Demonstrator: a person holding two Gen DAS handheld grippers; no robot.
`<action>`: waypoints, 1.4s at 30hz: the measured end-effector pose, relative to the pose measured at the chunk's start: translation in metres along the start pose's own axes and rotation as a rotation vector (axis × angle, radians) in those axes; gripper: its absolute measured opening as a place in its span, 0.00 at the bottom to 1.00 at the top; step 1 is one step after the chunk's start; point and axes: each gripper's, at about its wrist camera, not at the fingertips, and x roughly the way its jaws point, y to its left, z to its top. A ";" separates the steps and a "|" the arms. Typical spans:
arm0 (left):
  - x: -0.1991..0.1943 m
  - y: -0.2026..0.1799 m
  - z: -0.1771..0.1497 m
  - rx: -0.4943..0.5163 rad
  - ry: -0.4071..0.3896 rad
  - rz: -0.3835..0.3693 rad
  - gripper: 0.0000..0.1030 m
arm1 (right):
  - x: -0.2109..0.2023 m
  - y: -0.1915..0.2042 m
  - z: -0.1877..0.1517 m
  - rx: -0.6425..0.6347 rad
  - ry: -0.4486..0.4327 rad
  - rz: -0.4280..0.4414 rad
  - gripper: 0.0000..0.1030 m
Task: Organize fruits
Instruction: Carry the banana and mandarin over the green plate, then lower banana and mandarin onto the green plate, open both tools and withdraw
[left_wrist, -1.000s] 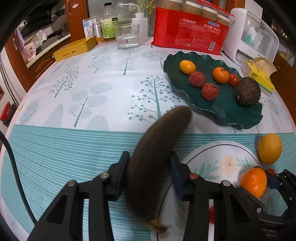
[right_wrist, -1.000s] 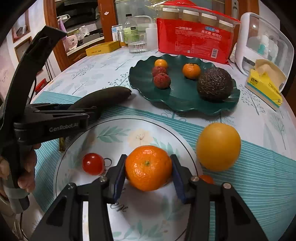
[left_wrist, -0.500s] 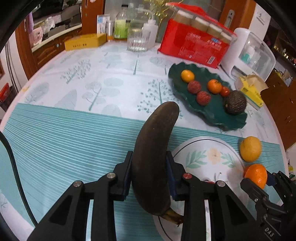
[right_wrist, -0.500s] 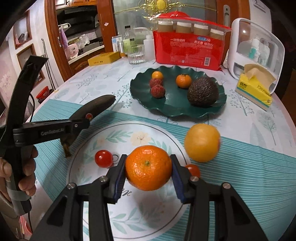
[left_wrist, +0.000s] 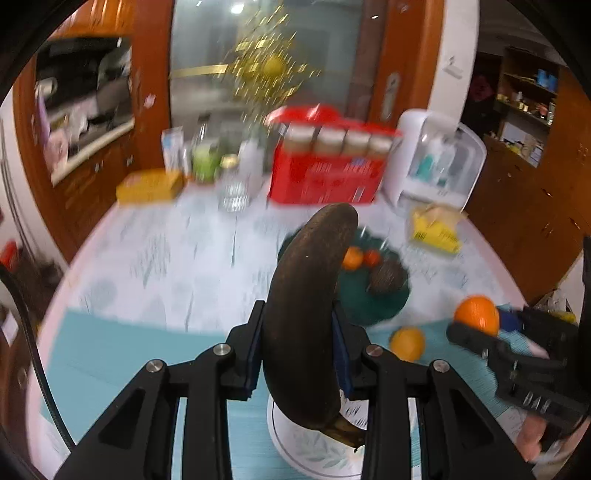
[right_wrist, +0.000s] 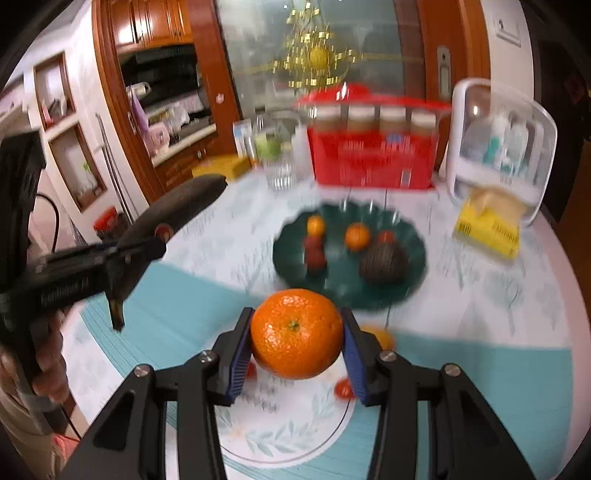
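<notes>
While both hands tilt downward above the worktop (right_wrist: 480, 314), our left gripper (left_wrist: 297, 347) clenches the blackened banana (left_wrist: 306, 314) and our right gripper (right_wrist: 295, 343) clamps the orange (right_wrist: 297, 334).

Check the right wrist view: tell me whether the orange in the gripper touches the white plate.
No, the orange is clamped clear above the plate.

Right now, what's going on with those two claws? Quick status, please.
Left gripper shut on dark banana. Right gripper shut on orange mandarin. Both held above table; green plate ahead, nothing blocking.
</notes>
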 end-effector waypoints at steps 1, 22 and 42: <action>-0.009 -0.005 0.015 0.013 -0.015 0.000 0.30 | -0.007 -0.002 0.013 0.004 -0.010 0.006 0.44; 0.191 -0.023 0.072 0.038 0.253 0.138 0.30 | 0.140 -0.088 0.145 0.143 0.138 -0.069 0.44; 0.251 -0.032 0.034 -0.004 0.296 0.078 0.69 | 0.249 -0.119 0.104 0.275 0.346 -0.025 0.46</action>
